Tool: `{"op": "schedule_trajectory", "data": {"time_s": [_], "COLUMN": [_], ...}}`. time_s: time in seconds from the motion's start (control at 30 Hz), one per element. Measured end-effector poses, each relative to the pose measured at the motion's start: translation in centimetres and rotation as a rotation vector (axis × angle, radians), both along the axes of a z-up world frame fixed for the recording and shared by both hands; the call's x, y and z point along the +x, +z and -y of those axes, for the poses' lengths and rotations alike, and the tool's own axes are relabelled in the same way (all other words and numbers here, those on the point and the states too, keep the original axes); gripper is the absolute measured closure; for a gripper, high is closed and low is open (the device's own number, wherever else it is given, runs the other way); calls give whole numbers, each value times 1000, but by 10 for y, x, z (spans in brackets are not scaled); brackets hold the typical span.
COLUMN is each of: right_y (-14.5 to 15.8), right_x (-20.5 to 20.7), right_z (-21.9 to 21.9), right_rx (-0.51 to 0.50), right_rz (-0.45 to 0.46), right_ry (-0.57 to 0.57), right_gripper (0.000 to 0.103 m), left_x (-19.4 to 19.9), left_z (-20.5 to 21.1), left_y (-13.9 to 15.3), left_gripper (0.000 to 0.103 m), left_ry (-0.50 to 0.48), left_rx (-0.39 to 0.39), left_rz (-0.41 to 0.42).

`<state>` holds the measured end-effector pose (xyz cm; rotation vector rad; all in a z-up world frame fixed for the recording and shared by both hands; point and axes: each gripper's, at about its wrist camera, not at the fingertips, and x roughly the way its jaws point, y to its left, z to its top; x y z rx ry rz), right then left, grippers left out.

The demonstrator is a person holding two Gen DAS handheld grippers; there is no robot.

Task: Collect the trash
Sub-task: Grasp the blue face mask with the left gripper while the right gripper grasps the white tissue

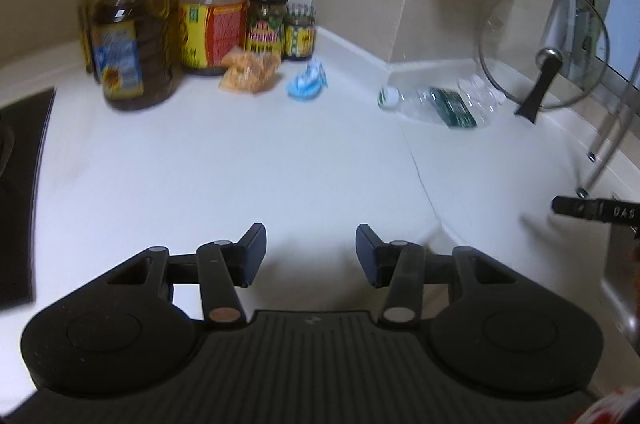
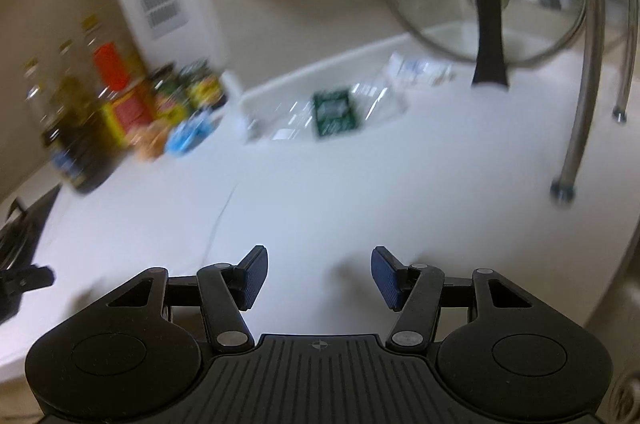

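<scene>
Both grippers are hovering over the white tabletop [image 1: 240,164] with fingers half open and nothing between them: the left gripper [image 1: 311,252], the right gripper [image 2: 319,278]. The crushed clear plastic bottle with a green label [image 1: 440,102] is lying far right, the crumpled blue wrapper [image 1: 307,84] and orange wrapper [image 1: 250,72] far left beside the jars [image 1: 280,26]

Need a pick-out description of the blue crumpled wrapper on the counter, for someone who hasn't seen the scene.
Start at the white counter and go to its back corner, where oil bottles and two jars stand against the wall. Just in front of the jars lie two crumpled bits of trash, apart from the clear plastic bottle lying further right. The blue wrapper is the right-hand one; its neighbour, the orange wrapper, is tan-orange.
</scene>
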<state>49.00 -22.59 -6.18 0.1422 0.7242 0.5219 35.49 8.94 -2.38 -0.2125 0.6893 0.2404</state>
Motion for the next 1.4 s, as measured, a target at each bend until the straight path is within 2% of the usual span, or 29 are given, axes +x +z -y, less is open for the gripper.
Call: {"op": "schedule_trajectory", "data": {"time_s": [0.27,0.57,0.97,1.27,1.33,1.37,1.4], "right_y": [4,-7,-28,-36,-37,-38,-38], "right_x": [90,170,228,250,253,255,256], "right_z": [5,6,14,13,11,10,10], "right_rx": [4,-11,-20,-24,-28,-26,-22], "right_rz": [80,135,138,133,140,143,146], "right_ry": [-60,-108,-165,-161,-159,-159,-164], "right_gripper": [45,45,45,45,41,37,29], "left_x": [75,153,250,293,298,299,300], "left_z": [-12,-24,-40,-43,-44,-44,-44], "left_y": [7,-4,-40,-60,-62,-62,-62], "left_gripper": [58,58,57,57,65,76,79], "left_ry": [27,2,-29,-23,-26,-31,-38], "left_rx": [71,145,227,280,271,265,261], "left_rz": [36,40,10,-40,-48,-51,-52]}}
